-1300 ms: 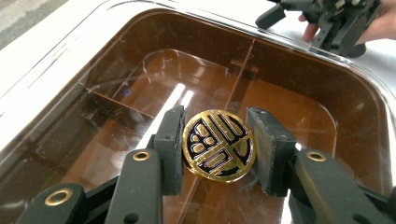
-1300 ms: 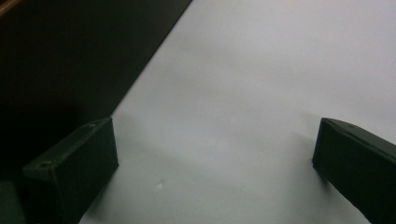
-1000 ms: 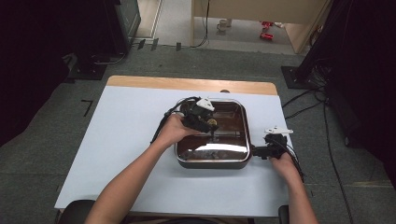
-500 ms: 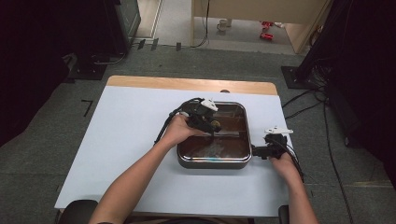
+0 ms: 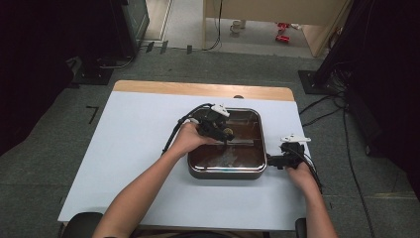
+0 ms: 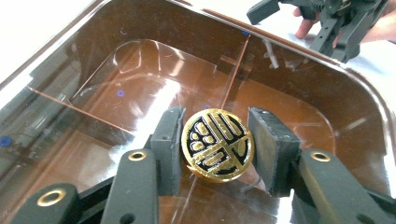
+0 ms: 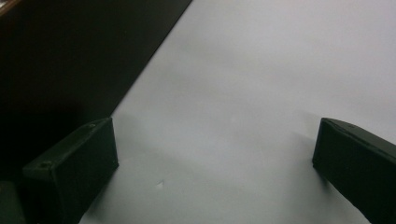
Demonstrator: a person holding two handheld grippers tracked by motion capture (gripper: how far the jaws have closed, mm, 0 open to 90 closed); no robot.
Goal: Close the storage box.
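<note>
Lid step in hand: left gripper [image 6: 217, 151] fingers, just easing apart, flank the gold knob [image 6: 217, 143] at the brown glass lid [image 5: 225, 144] centre; right gripper [image 5: 272, 161] fingers apart beside the pan; next, probably re-clamp and lift straight.

My desk [image 5: 124, 148]: white top, wooden strip along far edge. Grey carpet floor [image 5: 39, 163] around. Dark stands, cables [image 5: 322, 111] right. Pale wooden cabinet [image 5: 267, 20] beyond.
</note>
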